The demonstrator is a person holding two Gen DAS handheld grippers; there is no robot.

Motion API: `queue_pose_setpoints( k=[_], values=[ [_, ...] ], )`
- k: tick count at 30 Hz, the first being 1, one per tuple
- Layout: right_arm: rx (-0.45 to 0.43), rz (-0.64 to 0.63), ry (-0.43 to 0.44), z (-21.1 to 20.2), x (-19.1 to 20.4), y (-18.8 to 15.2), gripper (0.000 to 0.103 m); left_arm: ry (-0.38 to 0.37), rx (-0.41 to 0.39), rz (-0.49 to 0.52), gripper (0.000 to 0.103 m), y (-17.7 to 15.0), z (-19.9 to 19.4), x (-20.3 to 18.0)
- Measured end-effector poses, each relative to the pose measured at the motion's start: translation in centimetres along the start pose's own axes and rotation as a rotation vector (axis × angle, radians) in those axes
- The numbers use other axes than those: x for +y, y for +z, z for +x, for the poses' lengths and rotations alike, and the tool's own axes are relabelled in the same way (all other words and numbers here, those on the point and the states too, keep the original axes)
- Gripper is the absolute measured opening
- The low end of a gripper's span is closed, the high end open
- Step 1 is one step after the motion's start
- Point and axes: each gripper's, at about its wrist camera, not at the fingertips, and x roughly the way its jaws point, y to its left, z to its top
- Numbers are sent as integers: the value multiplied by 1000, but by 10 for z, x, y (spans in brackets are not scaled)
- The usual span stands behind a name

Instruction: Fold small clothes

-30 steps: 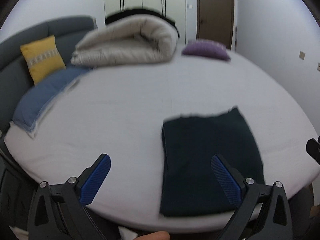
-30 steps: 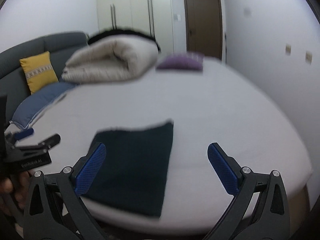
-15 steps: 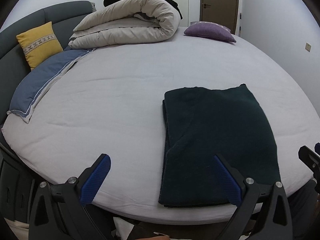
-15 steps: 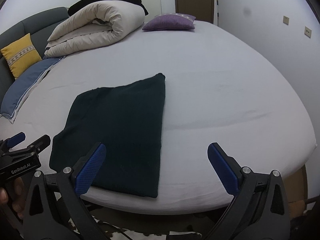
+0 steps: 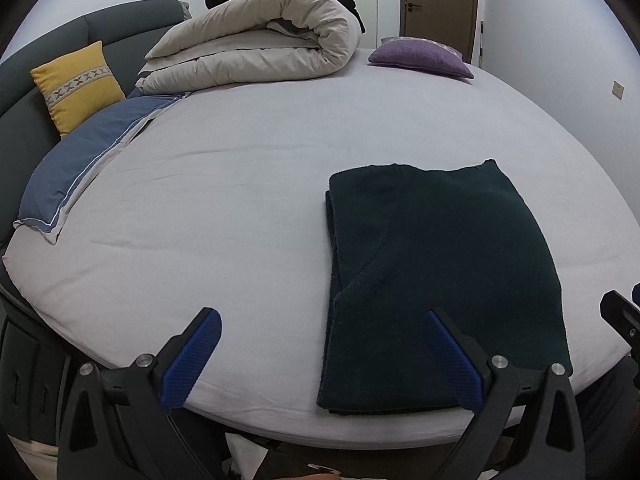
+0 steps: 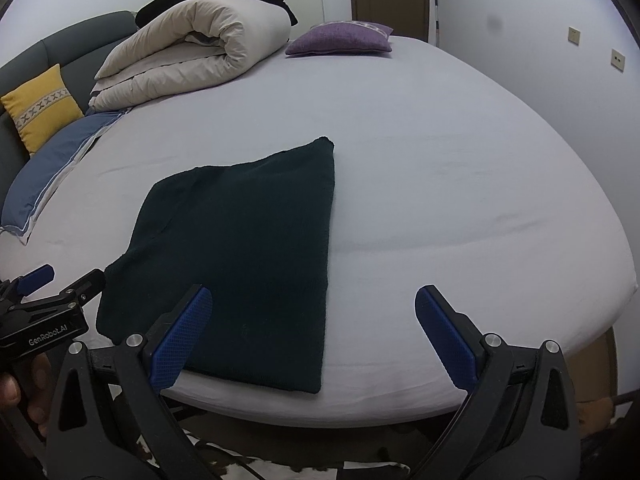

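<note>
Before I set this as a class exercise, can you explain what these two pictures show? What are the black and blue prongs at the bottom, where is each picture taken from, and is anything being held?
No robot here: a person holds a hand tool in each hand, each with two blue-padded fingers and a wide-angle camera looking along them. One picture comes from the left gripper, the other from the right gripper; each tool also shows at the edge of the other's view. Both are open and hold nothing. On the bed lies a dark green garment, already folded flat near the front edge. Further back are a rolled duvet, a purple cushion, a yellow cushion and a blue pillow.
</note>
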Motion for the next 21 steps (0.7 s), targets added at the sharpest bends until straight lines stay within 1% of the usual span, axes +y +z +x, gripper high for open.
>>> queue_pose_setpoints(
  k=[21],
  values=[
    [15,-8,6,5,9,1,103,-3,5,12,103,-3,3,-3]
  ],
)
